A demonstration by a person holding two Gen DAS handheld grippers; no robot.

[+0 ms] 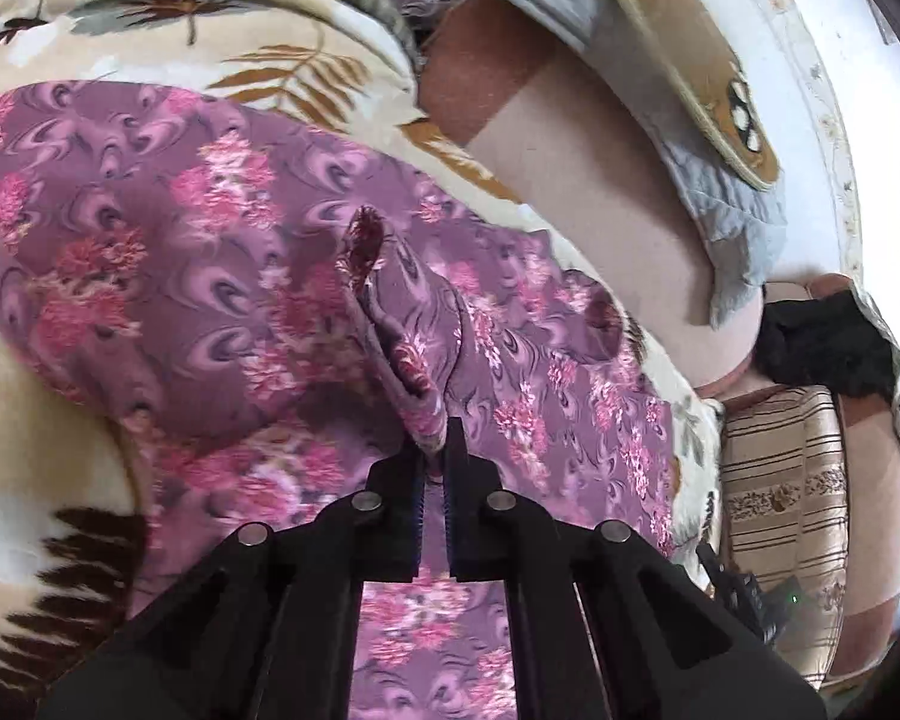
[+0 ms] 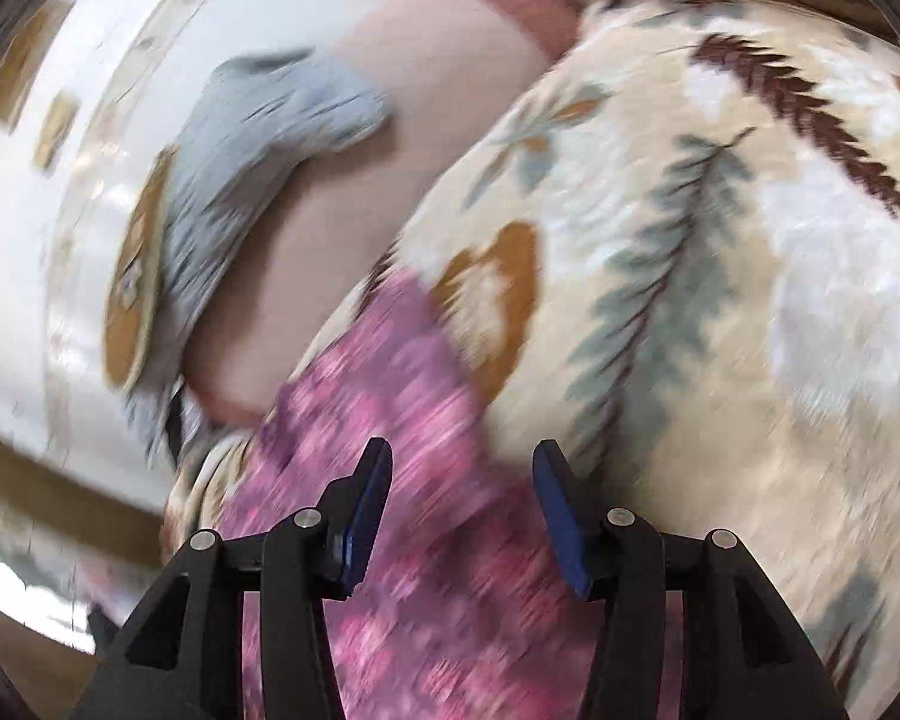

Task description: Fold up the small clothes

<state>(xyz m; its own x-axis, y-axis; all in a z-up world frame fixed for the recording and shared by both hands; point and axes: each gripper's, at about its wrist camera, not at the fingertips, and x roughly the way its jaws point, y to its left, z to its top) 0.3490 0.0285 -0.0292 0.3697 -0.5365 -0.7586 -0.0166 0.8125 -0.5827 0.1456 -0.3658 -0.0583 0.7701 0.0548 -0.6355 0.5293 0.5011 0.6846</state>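
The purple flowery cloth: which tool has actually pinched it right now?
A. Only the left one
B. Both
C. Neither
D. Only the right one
A. The left gripper has its jaws shut on a raised fold of the purple cloth, while the right gripper hangs above it with jaws apart and nothing between them.

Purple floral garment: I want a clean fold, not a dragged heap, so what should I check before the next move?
1. Left gripper pinching a ridge of the purple floral garment: ok.
2. Right gripper open above the garment, holding nothing: ok.
3. Garment flat on the leaf-print blanket: not ok, bunched at the pinch.
4. Right wrist view sharp enough to aim: not ok, blurred.
5. Garment's far edge located: cannot tell.
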